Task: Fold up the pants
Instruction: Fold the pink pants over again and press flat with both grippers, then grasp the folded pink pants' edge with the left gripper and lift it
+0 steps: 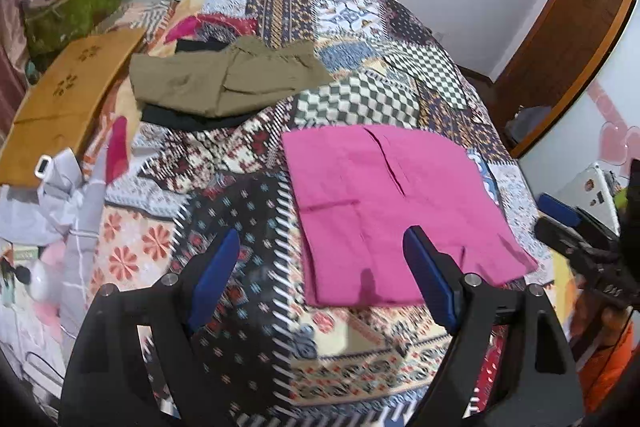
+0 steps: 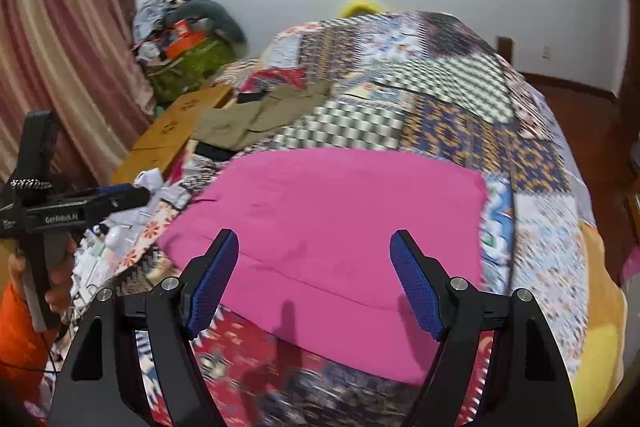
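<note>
You hold the left gripper (image 1: 322, 247) above the near part of the bed (image 1: 360, 95), and its two blue fingers stand wide apart with nothing between them. The pink pants (image 1: 392, 211) lie folded into a flat, nearly square shape on the patchwork quilt (image 1: 248, 227), a little to the right of this gripper and under its right finger. In your other hand the right gripper (image 2: 314, 251) hovers directly over the pink pants (image 2: 328, 219), also spread wide and holding nothing; its fingers do not touch the cloth as far as the view shows. Farther up the bed, well apart from the pink pants, an olive-green garment (image 1: 224, 83) lies on top of something black. A brown cardboard box (image 1: 64, 99) stands beside the bed on the left, and a striped curtain (image 2: 60, 59) hangs behind it.
</note>
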Demonstrator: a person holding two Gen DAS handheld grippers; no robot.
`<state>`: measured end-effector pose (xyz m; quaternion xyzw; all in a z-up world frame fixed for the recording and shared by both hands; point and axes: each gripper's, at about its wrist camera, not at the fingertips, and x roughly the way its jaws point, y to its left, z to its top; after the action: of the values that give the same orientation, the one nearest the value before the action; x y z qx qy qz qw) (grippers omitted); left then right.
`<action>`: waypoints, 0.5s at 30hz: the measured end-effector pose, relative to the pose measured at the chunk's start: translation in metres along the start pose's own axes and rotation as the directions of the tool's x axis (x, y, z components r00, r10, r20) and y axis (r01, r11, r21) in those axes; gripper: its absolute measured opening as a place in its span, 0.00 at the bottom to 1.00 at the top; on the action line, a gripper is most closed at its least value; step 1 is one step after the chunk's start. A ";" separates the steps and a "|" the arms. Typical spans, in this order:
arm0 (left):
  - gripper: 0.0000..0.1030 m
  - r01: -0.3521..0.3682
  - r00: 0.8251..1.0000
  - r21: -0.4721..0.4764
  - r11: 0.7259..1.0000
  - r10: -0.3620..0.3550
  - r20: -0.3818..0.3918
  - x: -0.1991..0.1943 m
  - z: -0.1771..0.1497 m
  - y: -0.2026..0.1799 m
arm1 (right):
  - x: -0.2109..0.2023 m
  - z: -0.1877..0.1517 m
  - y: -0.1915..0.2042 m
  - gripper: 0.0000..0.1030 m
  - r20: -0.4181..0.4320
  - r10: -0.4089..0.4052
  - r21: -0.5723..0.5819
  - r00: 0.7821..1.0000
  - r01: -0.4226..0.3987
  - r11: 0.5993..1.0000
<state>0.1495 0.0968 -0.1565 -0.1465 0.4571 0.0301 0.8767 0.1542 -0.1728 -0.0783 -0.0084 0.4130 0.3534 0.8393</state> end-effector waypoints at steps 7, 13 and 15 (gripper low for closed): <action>0.81 0.107 0.987 -0.069 0.992 -0.114 -0.113 0.018 -0.028 -0.002 | 0.047 -0.011 0.022 0.73 -0.101 0.002 -0.062 0.995 -0.009 0.998; 0.80 0.232 0.949 -0.161 0.959 -0.259 -0.178 0.031 -0.039 -0.003 | 0.067 -0.029 0.018 0.73 -0.193 -0.020 -0.078 0.981 0.005 0.997; 0.80 0.261 0.935 -0.202 0.944 -0.299 -0.190 0.038 -0.041 -0.003 | 0.065 -0.031 0.020 0.73 -0.196 -0.024 -0.098 0.980 0.005 0.995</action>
<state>0.1395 0.0795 -0.2085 -0.2886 0.5204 -0.0719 0.8005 0.1477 -0.1292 -0.1391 -0.0872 0.4763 0.3642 0.7956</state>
